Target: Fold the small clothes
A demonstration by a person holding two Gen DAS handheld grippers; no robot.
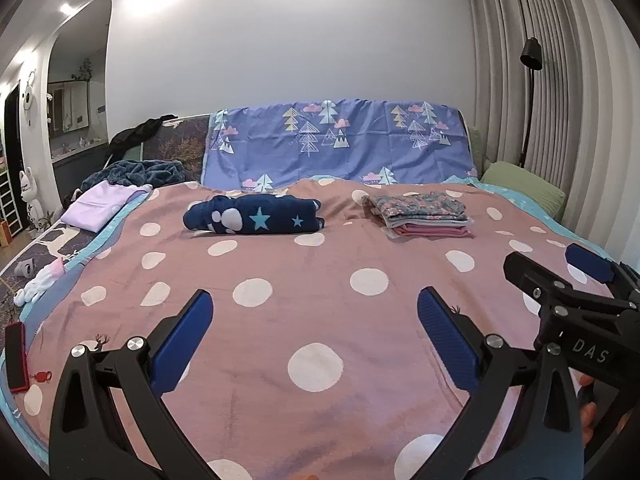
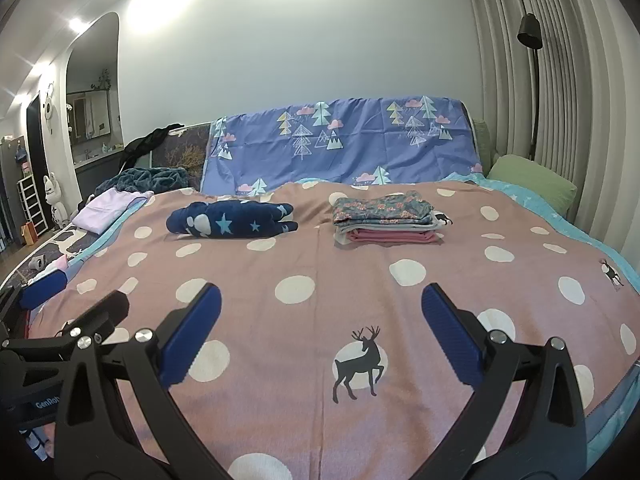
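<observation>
A navy garment with stars and white paw shapes (image 1: 254, 219) lies bunched on the pink dotted blanket (image 1: 320, 312), far centre-left; it also shows in the right wrist view (image 2: 230, 219). A stack of folded clothes (image 1: 424, 214) with a floral piece on top sits to its right, also in the right wrist view (image 2: 386, 218). My left gripper (image 1: 316, 320) is open and empty above the near part of the blanket. My right gripper (image 2: 320, 316) is open and empty too; it shows at the right edge of the left wrist view (image 1: 560, 280).
A lilac folded cloth (image 1: 98, 206) and a dark blue bunched blanket (image 1: 140, 172) lie at the far left. A green pillow (image 1: 524, 188) is at the far right by the curtain. A red-cased phone (image 1: 16, 356) and white gloves (image 1: 38, 284) lie at the left edge. A blue tree-print sheet (image 1: 340, 144) covers the headboard.
</observation>
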